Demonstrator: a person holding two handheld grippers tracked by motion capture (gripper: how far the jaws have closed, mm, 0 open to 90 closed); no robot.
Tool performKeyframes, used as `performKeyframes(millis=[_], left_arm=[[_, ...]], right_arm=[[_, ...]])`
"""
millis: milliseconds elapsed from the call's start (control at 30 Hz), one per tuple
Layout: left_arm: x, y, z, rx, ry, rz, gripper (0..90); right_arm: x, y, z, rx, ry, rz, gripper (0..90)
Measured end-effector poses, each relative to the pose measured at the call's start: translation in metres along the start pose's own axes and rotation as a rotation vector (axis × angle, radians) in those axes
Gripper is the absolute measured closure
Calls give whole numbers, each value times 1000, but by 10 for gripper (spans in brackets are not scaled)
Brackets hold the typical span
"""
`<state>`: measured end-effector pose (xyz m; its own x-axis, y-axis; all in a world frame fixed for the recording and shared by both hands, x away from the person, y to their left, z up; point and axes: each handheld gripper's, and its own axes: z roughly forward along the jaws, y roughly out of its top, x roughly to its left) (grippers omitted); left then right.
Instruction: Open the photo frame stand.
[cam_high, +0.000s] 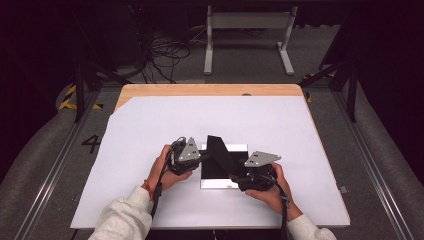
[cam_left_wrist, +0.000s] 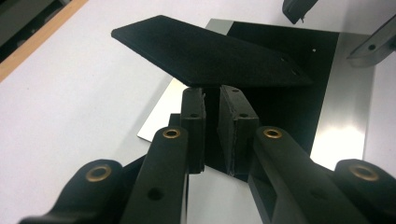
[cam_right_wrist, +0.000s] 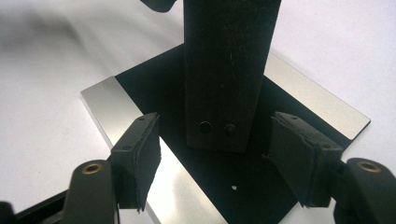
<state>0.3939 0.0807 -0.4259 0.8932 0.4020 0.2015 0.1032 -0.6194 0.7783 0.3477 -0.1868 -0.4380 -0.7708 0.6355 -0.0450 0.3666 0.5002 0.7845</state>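
A person's 2 hand-held grippers work a black flap hinged up from a black-and-silver base plate lying near the front of a white table. The left gripper has its jaws nearly closed, seemingly pinching a thin black edge just beneath the raised flap, though the contact itself is hard to make out. The right gripper stands wide apart, its pads either side of the flap's lower end and touching nothing. The flap looks stiff, flat and light, with a matte, slightly grippy face; its long edges, or the end by the 2 small holes, seem the best places to take hold. The polished silver margins look slippery and easily scratched, a poor place to grip. Open white surface surrounds the plate on every side, leaving generous room to swing the flap; the table's front edge lies close behind both hands.
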Motion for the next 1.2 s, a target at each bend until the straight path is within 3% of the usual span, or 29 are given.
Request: performKeyframes(millis=[100, 300, 533, 567, 900, 1000, 1200], left_arm=[[-1, -1, 2, 1, -1, -8, 794], [0, -4, 4, -12, 3, -36, 757], [1, -3, 2, -23, 17, -42, 718], [1, -2, 0, -18, 34, -28, 707], [3, -8, -30, -44, 64, -52, 658], [0, -17, -38, -56, 83, -82, 577], [-13, -29, -53, -33, 98, -56, 426]], right_arm=[[-2, 1, -1, -15, -1, 10, 338], [3, -1, 6, 28, -13, -23, 336], [6, -1, 7, 34, -16, -32, 332], [6, -1, 6, 32, -16, -31, 332], [4, 1, 3, 17, -29, -20, 327], [6, -1, 5, 36, -36, -38, 324], [9, 1, 5, 33, -31, -52, 322]])
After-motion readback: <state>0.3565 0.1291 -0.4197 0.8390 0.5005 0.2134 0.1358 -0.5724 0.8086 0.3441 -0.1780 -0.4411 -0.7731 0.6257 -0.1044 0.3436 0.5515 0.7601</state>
